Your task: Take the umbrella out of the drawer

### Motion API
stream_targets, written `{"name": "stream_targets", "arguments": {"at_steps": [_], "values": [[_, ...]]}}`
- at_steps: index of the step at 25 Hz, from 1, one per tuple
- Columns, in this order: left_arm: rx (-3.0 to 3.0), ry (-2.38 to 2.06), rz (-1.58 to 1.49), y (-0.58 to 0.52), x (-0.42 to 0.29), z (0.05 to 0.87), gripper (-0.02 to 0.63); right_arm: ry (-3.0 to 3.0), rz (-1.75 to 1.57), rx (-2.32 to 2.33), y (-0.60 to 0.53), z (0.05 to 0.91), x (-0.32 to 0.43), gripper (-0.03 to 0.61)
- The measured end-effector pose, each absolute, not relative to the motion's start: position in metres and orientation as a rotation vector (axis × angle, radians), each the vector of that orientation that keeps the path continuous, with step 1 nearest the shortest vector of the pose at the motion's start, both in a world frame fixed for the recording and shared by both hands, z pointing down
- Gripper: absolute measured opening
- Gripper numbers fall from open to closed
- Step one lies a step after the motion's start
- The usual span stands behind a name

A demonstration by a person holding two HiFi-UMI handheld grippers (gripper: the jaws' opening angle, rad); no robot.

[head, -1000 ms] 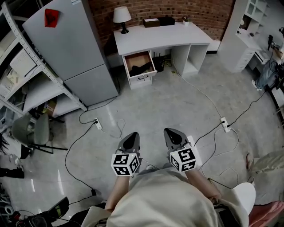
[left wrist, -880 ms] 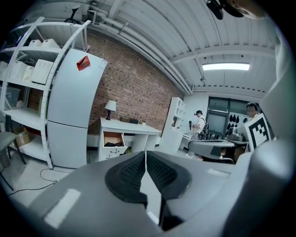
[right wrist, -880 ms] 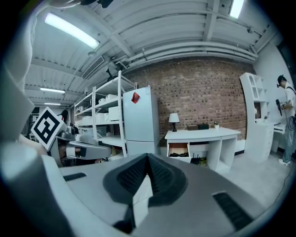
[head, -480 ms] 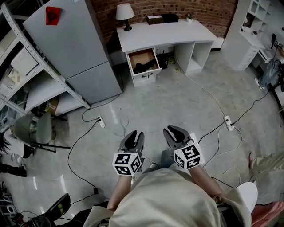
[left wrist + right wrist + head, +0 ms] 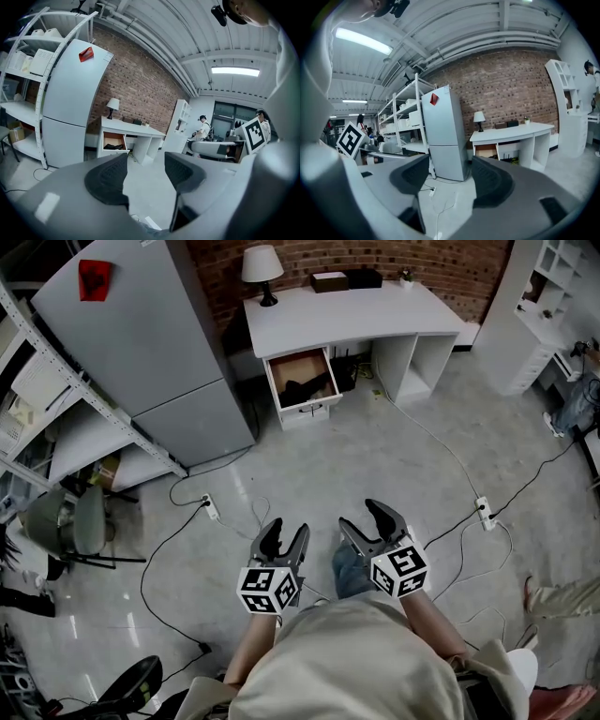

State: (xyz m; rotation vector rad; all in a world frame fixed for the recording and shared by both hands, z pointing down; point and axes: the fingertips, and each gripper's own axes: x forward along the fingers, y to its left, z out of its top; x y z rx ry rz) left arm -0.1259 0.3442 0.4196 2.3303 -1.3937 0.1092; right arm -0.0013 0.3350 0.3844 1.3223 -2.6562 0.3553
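The white desk (image 5: 352, 313) stands against the brick wall, several steps ahead of me. Its drawer (image 5: 302, 382) is pulled open, and a dark thing, likely the umbrella (image 5: 307, 387), lies inside. It also shows in the drawer (image 5: 114, 141) in the left gripper view; the right gripper view shows only the drawer (image 5: 486, 151). My left gripper (image 5: 285, 532) and right gripper (image 5: 362, 517) are held side by side over the floor, far short of the desk. Both sets of jaws are opening with nothing between them, as the left gripper (image 5: 146, 168) and right gripper (image 5: 450, 177) views confirm.
A grey fridge (image 5: 141, 352) stands left of the desk, with metal shelving (image 5: 56, 427) and a chair (image 5: 77, 519) further left. Cables and power strips (image 5: 208, 508) (image 5: 484, 513) lie across the floor. A lamp (image 5: 260, 268) sits on the desk. White shelves (image 5: 548, 320) stand at the right.
Both grippers went from shut to open. They and the head camera moved a little forward toward the desk.
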Motion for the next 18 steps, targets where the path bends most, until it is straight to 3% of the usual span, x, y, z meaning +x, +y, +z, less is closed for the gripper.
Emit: {"name": "stream_targets", "arguments": {"at_steps": [9,18], "values": [[2.344,-1.435,0.095,0.219,-0.099,0.405,0.258,-2.703,0.356,1.260,0.201,0.373,0.018,0.345],[2.284,-1.513,0.017,0.116,-0.070,0.395,0.258,-2.736,0.342,1.156,0.097,0.367,0.043,0.348]]}}
